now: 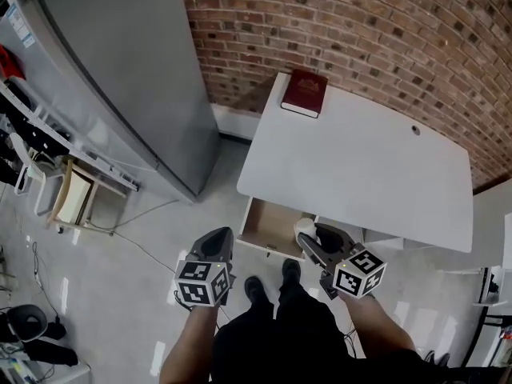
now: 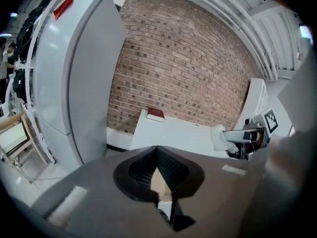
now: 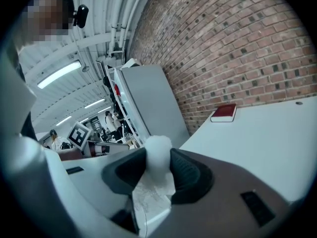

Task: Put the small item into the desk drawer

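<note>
A brick wall (image 1: 360, 30) closes the far side. A tall grey cabinet (image 1: 120, 78) stands left, with open floor (image 1: 160, 238) between it and the white table (image 1: 360, 166). A drawer (image 1: 268, 229) hangs open under the table's near left edge. A red book (image 1: 304, 93) lies at its far left corner. The left tool (image 1: 218, 245) is clenched and empty. The right tool (image 1: 316, 242) grasps the small white item (image 1: 304, 227) at the drawer's right end.

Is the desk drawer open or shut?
Open: the drawer juts out from under the desk, its wooden inside exposed in the head view.
</note>
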Demonstrator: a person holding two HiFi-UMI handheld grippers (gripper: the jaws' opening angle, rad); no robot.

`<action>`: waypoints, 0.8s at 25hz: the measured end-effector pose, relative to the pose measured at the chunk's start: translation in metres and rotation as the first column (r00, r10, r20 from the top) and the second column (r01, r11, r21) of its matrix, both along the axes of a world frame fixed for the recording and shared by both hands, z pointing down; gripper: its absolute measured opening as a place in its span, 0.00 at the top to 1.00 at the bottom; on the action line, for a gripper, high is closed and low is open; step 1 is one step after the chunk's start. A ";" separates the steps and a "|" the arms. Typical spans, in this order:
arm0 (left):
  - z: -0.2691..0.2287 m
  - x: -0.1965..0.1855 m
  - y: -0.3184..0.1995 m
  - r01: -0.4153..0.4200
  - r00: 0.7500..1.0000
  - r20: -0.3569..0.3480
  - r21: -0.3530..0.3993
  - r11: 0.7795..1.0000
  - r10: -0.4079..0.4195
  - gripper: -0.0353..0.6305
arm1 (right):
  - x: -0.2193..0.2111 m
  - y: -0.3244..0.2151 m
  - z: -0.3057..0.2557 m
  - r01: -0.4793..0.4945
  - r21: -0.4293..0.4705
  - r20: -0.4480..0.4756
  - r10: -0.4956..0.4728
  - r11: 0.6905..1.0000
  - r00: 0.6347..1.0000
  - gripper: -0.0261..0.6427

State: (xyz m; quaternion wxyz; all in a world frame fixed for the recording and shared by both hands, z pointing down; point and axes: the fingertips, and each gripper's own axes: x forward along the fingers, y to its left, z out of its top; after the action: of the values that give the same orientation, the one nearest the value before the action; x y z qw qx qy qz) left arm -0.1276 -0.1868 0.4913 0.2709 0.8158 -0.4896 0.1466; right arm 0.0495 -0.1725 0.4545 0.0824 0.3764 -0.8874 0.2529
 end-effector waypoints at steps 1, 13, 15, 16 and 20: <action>0.007 0.002 -0.003 -0.004 1.000 0.001 -0.012 1.000 0.004 0.93 | 0.000 -0.003 0.008 0.002 -0.012 -0.005 -0.002 1.000 1.000 0.72; 0.078 0.021 -0.010 -0.045 0.999 -0.011 -0.099 0.994 0.044 0.93 | -0.017 -0.014 0.081 0.033 -0.116 -0.040 -0.038 0.993 0.998 0.72; 0.090 0.024 -0.006 -0.044 0.999 -0.029 -0.115 0.992 0.040 0.93 | -0.023 -0.008 0.091 0.051 -0.133 -0.050 -0.058 0.990 0.997 0.72; 0.095 0.026 -0.004 -0.043 0.999 -0.034 -0.121 0.992 0.040 0.93 | -0.025 -0.007 0.095 0.058 -0.140 -0.054 -0.066 0.989 0.996 0.72; 0.116 0.028 -0.003 -0.043 0.998 -0.049 -0.147 0.988 0.036 0.93 | -0.032 -0.008 0.108 0.070 -0.163 -0.070 -0.083 0.984 0.994 0.72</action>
State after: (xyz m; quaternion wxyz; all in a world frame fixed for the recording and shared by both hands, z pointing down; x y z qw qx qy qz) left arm -0.1000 -0.1898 0.6072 0.3390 0.8061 -0.4547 0.1687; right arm 0.0180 -0.1804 0.5628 0.1559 0.3436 -0.8742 0.3056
